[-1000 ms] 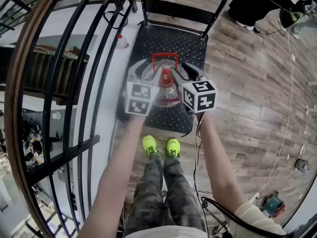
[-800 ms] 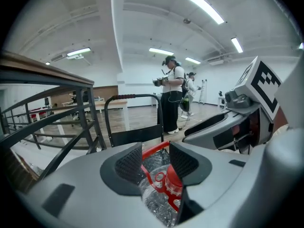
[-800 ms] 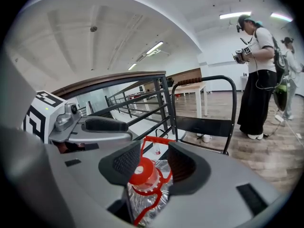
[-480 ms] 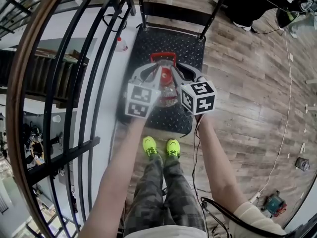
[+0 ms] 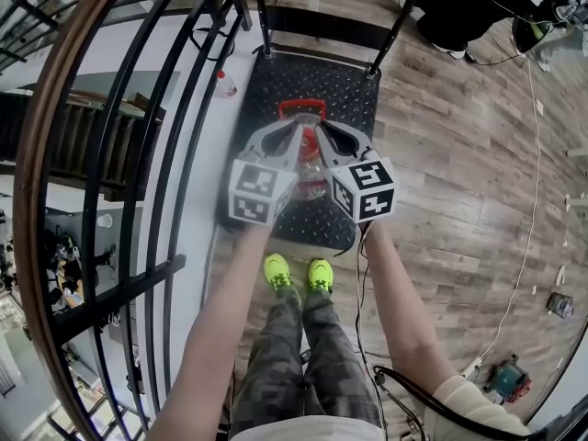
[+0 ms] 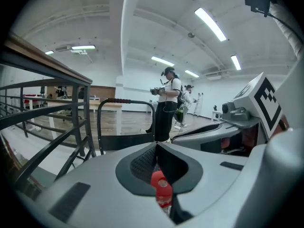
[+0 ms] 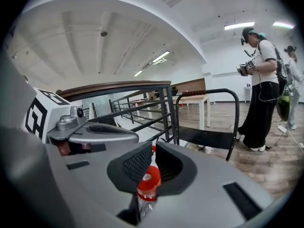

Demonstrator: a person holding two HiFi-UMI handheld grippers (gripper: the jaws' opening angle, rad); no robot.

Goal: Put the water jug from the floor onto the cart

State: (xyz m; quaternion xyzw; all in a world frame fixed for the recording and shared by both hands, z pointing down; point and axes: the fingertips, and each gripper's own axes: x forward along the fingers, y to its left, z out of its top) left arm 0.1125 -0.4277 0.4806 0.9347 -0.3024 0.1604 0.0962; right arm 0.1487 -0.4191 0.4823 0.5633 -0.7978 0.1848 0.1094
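As the clear plastic water jug with red cap and handle point(image 5: 310, 175) is sitting upright on the black checker-plate cart point(image 5: 317, 67), the left gripper point(image 6: 156, 146) and right gripper point(image 7: 153, 148) are hovering just above its cap. Both pairs of jaws have just been closing and are now pressing together on nothing. Placement is looking done, with only the pull-away remaining.

The head view looks steeply down from above the person's legs, taking in the whole black diamond-plate cart point(image 5: 322, 76) at upper centre. Each gripper view rides low, just behind its own jaws, facing level. Both share the cart's black tubular handle point(image 6: 126, 100) and the red jug cap point(image 6: 160, 184).
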